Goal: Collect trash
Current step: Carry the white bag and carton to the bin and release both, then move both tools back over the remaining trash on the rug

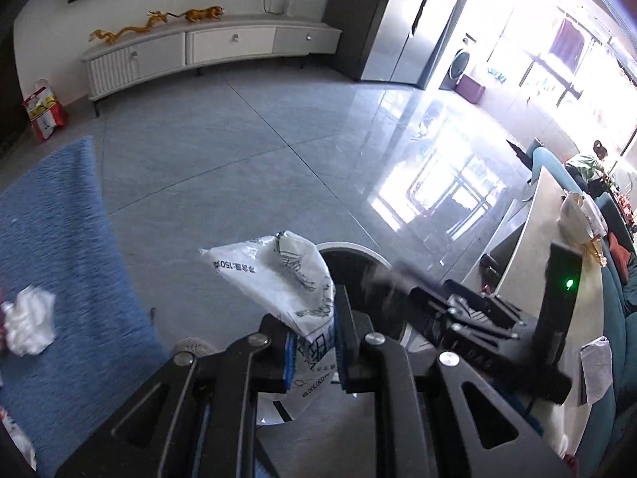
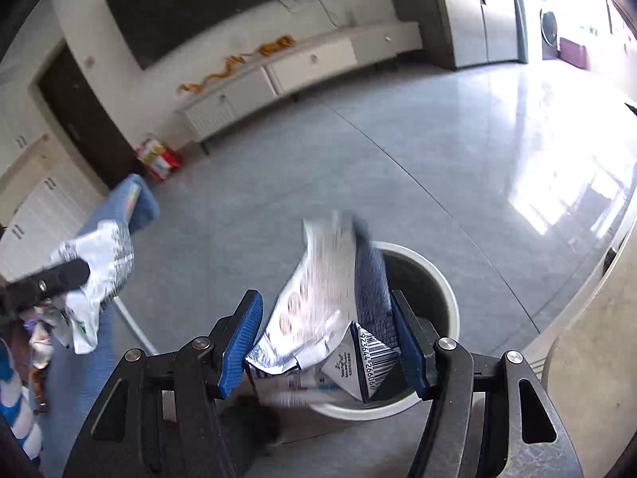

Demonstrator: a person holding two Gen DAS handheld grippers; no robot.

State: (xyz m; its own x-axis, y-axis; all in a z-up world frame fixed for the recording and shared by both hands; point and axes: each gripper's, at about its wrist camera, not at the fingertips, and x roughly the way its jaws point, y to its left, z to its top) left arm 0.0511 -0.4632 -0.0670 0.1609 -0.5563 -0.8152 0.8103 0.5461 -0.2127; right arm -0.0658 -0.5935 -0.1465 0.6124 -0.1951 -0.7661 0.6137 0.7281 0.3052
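White wrapper (image 1: 278, 279) with black print and line drawing; second wrapper (image 2: 330, 310) silver, white and navy, barcoded; bin (image 2: 446, 290) white-rimmed, dark inside; blue ribbed mat (image 1: 59, 239) at 9 o'clock; floor (image 1: 239, 159) grey tile; gripper pads (image 2: 243, 342) blue

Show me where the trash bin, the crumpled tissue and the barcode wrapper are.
trash bin (image 2: 446, 286): right wrist view, on its white rim, right side.
crumpled tissue (image 1: 30, 318): left wrist view, middle of the wad on the blue rug.
barcode wrapper (image 2: 330, 302): right wrist view, on its printed middle panel.
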